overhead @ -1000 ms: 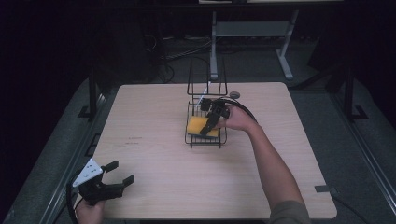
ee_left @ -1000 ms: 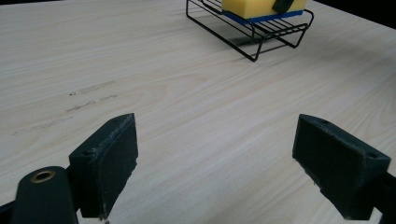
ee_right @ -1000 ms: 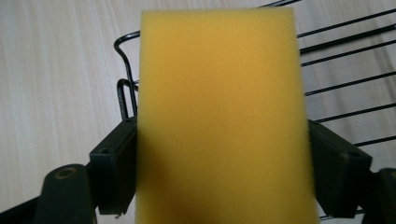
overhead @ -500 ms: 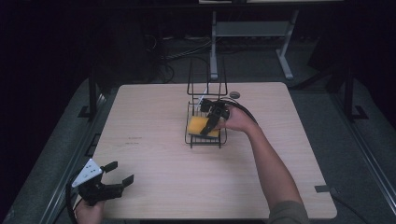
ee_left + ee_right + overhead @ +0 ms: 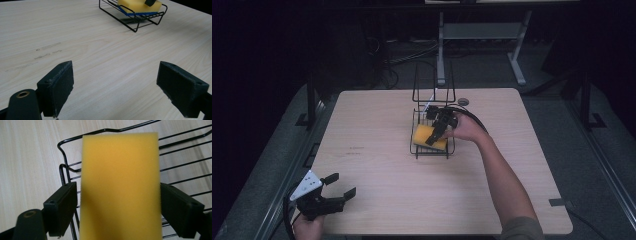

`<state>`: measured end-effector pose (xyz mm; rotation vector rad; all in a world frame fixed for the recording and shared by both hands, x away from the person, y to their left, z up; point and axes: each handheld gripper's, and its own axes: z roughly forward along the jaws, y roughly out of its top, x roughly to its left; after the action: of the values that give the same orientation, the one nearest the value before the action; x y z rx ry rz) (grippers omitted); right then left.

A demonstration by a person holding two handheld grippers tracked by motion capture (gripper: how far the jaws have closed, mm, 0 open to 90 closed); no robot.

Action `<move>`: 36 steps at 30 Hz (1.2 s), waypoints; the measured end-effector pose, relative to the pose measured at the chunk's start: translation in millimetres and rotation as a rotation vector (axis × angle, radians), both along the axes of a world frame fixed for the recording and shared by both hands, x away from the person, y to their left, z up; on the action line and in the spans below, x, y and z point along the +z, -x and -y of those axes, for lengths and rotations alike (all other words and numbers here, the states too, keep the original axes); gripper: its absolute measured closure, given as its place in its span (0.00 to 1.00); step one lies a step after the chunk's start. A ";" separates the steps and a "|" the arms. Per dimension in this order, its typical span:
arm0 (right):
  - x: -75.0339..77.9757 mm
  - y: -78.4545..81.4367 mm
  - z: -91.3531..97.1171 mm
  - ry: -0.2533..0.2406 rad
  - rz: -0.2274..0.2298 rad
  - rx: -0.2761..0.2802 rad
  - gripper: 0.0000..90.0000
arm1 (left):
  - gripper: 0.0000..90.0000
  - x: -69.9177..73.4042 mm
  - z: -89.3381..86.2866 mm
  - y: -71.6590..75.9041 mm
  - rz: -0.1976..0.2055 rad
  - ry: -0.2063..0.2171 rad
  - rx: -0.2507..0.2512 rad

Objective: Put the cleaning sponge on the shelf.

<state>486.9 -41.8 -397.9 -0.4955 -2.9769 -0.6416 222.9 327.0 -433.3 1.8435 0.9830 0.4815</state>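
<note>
While the right hand-held gripper (image 5: 117, 212) sits over the wire rack (image 5: 432, 145), its jaws bracket the yellow sponge (image 5: 120, 185) on both sides; there's a thin gap on each side in the right gripper view, so I can't tell if it's actually pinching it or just parked around it; the sponge lies in the rack's tray, blue layer underneath. The left hand-held gripper (image 5: 332, 197) is well away from the rack at the near desk (image 5: 377, 165) edge, jaws wide apart, holding nothing. What could go wrong, I reckon: a jaw tip snags a rack wire and drags the whole light rack along; or the squishy sponge slips out if barely gripped.
</note>
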 end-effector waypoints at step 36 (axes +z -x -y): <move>10.0 5.3 26.3 -0.103 0.024 -0.062 0.20 | 0.15 -1.3 1.3 -5.3 -0.010 0.004 -0.008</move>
<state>481.6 -68.2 -388.0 -0.5779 -2.9417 -0.8078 228.2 325.6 -434.5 1.8471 0.9820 0.4657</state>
